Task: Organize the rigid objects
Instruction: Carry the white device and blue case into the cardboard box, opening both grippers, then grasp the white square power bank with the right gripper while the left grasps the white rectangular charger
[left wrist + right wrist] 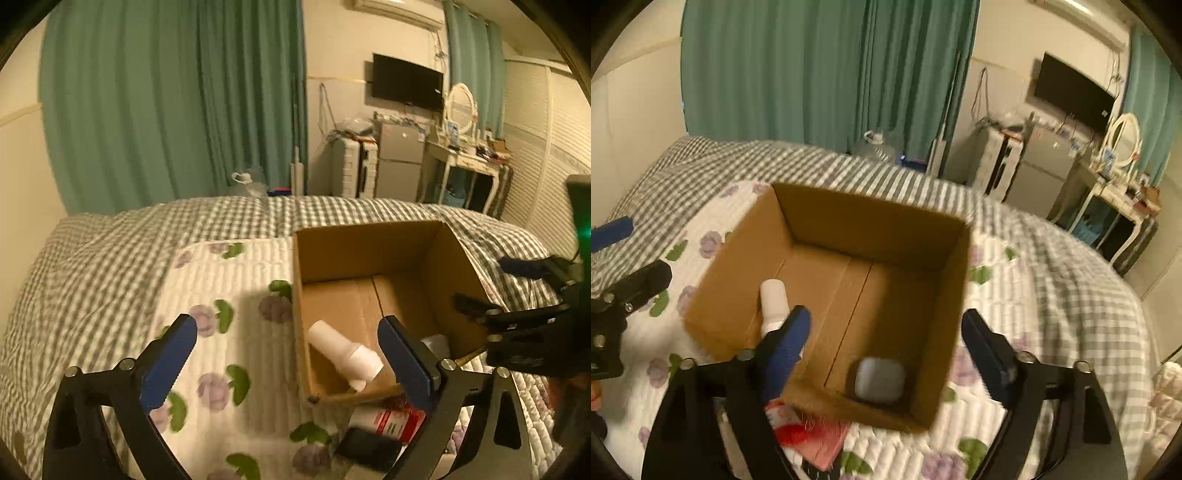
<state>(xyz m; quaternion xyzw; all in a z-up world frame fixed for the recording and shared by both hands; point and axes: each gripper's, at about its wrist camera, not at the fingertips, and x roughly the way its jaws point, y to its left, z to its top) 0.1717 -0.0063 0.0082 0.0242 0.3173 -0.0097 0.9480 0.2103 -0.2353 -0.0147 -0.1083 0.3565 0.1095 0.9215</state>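
Observation:
An open cardboard box (365,247) (871,218) sits on a floral quilt on the bed. Inside lie a white bottle (343,354) (774,302) and a grey rounded case (879,380). A red and white packet (395,421) (809,432) and a black object (369,448) lie on the quilt by the box's near side. My left gripper (288,362) is open and empty, above the box's near left corner. My right gripper (886,343) is open and empty, above the box's near side; it also shows at the right of the left wrist view (517,325).
The bed has a grey checked cover (110,251) under the floral quilt (229,332). Green curtains (166,103) hang behind. A suitcase, small fridge (399,162) and dressing table with mirror (461,147) stand by the far wall.

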